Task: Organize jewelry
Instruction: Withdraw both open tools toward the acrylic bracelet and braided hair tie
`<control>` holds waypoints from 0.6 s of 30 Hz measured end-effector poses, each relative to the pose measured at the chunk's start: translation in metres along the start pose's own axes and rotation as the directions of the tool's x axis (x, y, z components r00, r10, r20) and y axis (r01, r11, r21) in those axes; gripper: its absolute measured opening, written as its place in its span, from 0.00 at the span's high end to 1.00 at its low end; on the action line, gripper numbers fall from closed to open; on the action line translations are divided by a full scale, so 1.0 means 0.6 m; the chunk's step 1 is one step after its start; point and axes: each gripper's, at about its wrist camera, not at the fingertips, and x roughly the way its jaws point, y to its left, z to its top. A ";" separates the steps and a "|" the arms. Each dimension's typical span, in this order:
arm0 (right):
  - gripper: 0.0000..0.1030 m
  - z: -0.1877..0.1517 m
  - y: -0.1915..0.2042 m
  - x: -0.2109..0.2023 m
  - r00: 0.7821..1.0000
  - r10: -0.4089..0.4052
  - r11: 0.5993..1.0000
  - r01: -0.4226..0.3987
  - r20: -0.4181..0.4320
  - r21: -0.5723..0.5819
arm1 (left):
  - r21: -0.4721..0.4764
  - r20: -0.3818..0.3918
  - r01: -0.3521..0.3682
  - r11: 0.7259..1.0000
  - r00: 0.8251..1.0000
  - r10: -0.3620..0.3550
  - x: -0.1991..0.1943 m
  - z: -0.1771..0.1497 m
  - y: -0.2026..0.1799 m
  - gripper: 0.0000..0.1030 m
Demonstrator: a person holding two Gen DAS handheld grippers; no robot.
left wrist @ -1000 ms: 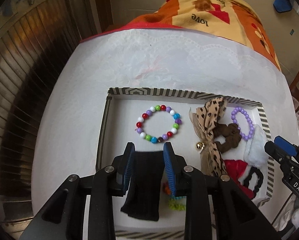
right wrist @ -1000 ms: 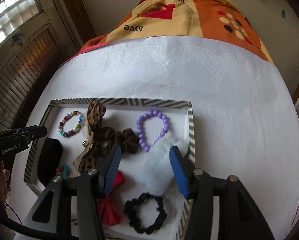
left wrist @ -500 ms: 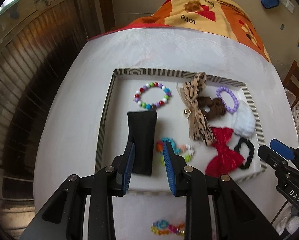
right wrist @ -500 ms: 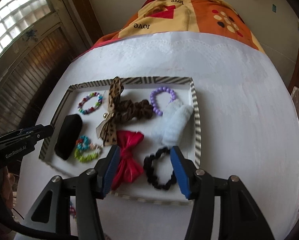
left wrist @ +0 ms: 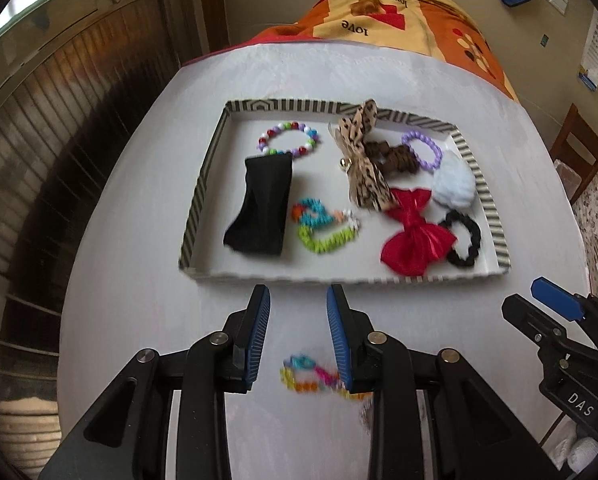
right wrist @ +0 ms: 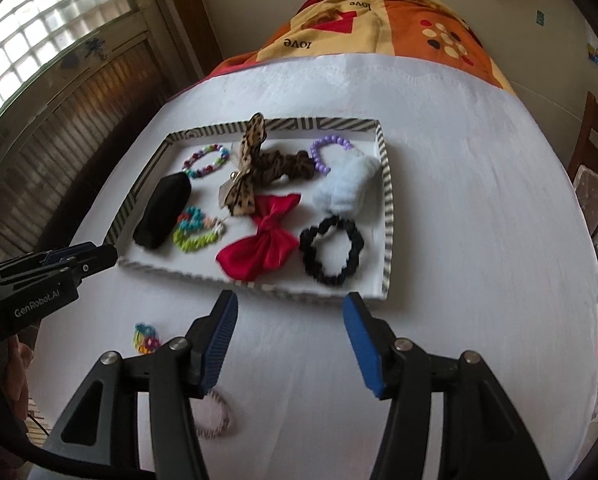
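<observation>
A striped tray (left wrist: 201, 192) sat on a white tablecloth (right wrist: 479, 220), holding a black headband (left wrist: 261, 204), beaded bracelets, a leopard-print bow (left wrist: 363, 164), a red bow (right wrist: 265, 246), a fluffy white scrunchie (right wrist: 345, 188) and a black scrunchie (right wrist: 331, 250). In front of the tray on the cloth lay a multicoloured bracelet (left wrist: 317, 376) and a pink hair tie (right wrist: 217, 416). The left gripper (left wrist: 299, 336) hovered above that bracelet, jaws apart and empty. The right gripper (right wrist: 291, 344) had its jaws opening, with nothing between them.
</observation>
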 end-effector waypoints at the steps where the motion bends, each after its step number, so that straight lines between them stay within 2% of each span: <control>1: 0.44 -0.006 0.002 -0.004 1.000 0.002 1.000 -0.002 0.000 -0.001 | 0.001 0.001 0.000 1.000 1.000 0.000 -0.004 -0.009 -0.001 0.80; 10: 0.42 -0.051 0.020 -0.031 1.000 0.004 1.000 -0.005 -0.009 -0.028 | -0.001 0.008 0.000 1.000 1.000 0.000 -0.035 -0.061 -0.004 0.80; 18: 0.41 -0.079 0.042 -0.028 0.999 0.023 0.998 -0.025 -0.038 -0.058 | -0.004 -0.003 0.003 1.000 1.000 -0.003 -0.042 -0.085 0.005 0.80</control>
